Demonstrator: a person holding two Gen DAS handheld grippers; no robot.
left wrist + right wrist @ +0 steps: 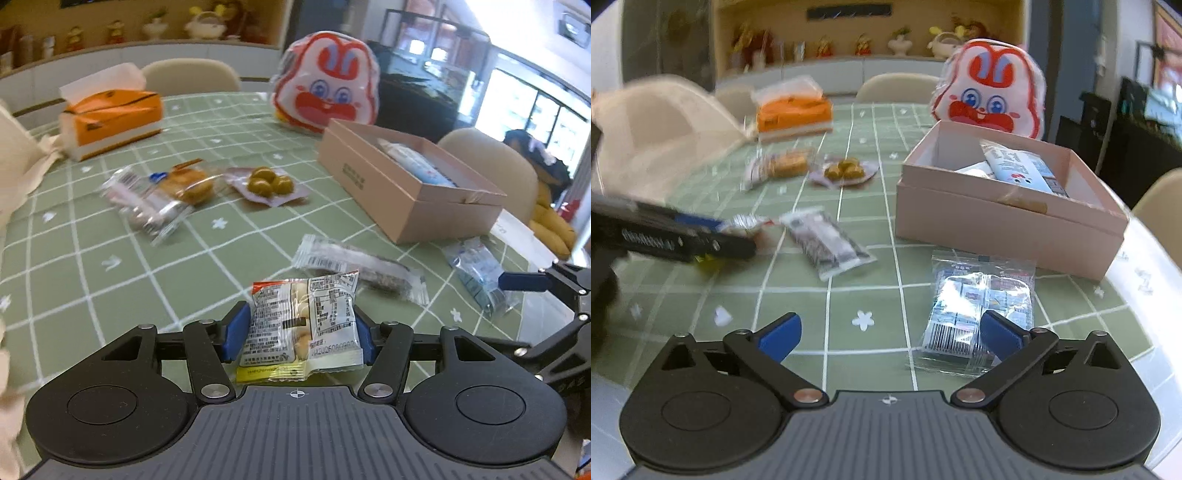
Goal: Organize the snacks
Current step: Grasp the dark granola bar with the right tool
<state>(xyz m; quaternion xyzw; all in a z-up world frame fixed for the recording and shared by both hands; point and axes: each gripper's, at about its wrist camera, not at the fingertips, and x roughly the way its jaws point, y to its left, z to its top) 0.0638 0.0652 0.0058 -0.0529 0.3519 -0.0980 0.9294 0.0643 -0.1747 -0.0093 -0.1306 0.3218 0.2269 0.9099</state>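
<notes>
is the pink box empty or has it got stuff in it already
Not empty. The pink box has no lid on, and a white and blue snack packet lies inside. What else is in it cannot be told.

Tabletop (871, 295): green cloth, white grid lines, small white flower marks. Chairs: two cream, padded (897, 86) (190, 75), beyond the far edge; a third (491, 166) at the right edge. Wall shelf (849, 44): pale wood recess over white cabinets, holding a row of blurred figurines. Windows (532, 107): large, glazed, bright daylight, at the right. Dark cabinet (417, 99): beside the windows.
</notes>
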